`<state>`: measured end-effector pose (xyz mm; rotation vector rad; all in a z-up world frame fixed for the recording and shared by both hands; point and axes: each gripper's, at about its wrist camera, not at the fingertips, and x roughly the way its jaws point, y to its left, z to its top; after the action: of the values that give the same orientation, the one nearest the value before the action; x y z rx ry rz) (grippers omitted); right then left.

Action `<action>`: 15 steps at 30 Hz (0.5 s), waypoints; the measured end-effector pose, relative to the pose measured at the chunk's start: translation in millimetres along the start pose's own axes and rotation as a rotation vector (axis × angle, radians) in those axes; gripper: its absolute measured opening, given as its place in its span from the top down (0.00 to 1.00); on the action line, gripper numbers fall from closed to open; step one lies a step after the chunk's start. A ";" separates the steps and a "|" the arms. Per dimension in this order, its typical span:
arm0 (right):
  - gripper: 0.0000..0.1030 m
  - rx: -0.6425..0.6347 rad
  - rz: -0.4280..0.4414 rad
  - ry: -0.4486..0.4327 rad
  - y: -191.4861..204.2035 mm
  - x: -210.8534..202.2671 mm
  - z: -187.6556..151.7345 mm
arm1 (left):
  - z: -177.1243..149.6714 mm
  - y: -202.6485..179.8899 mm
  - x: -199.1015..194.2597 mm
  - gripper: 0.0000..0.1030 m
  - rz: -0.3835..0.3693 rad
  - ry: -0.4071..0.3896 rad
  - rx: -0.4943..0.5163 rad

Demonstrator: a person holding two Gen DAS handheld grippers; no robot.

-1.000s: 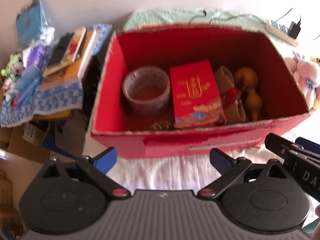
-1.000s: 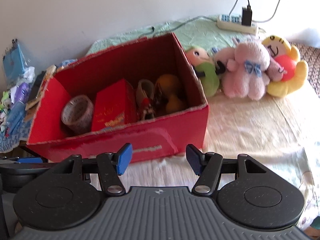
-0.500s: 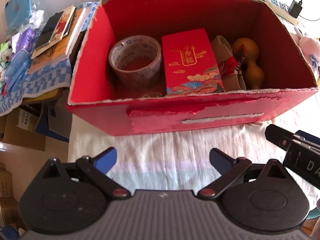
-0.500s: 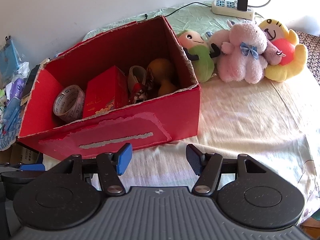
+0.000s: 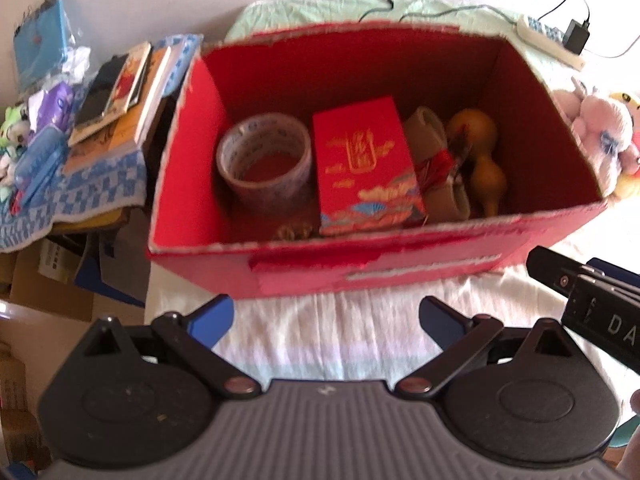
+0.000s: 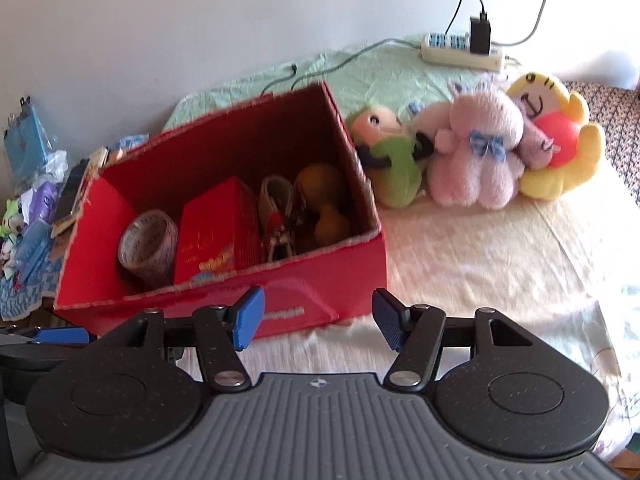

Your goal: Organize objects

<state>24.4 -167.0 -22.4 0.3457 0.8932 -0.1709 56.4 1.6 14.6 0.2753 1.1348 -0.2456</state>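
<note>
Both my grippers, left (image 5: 326, 314) and right (image 6: 318, 318): spread, empty. Red box (image 6: 224, 300): packed. Next, I judge: pink plush (image 6: 476, 152), gripped mid-body.

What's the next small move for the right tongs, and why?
Probably swing the right tongs right and forward toward the pink plush. Both tongs are open and hold nothing. The red box already holds the tape roll, red packet and gourd, while the plush toys sit loose beside it on the sheet, nearer the right side.
</note>
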 end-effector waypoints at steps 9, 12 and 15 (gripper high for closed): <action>0.39 0.001 0.018 -0.070 5.6 -11.0 22.1 | 20.9 -1.6 -14.8 0.03 -0.030 -0.064 -0.005; 0.39 -0.006 0.027 -0.094 10.8 -14.6 28.0 | 26.3 -2.8 -23.9 0.03 -0.019 -0.102 0.012; 0.39 -0.012 0.021 -0.104 14.8 -12.3 34.6 | 33.0 -1.3 -28.6 0.02 -0.026 -0.120 0.010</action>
<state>46.4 -165.7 10.5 0.3323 0.7869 -0.1626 72.7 -9.3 53.6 0.2518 1.0188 -0.2875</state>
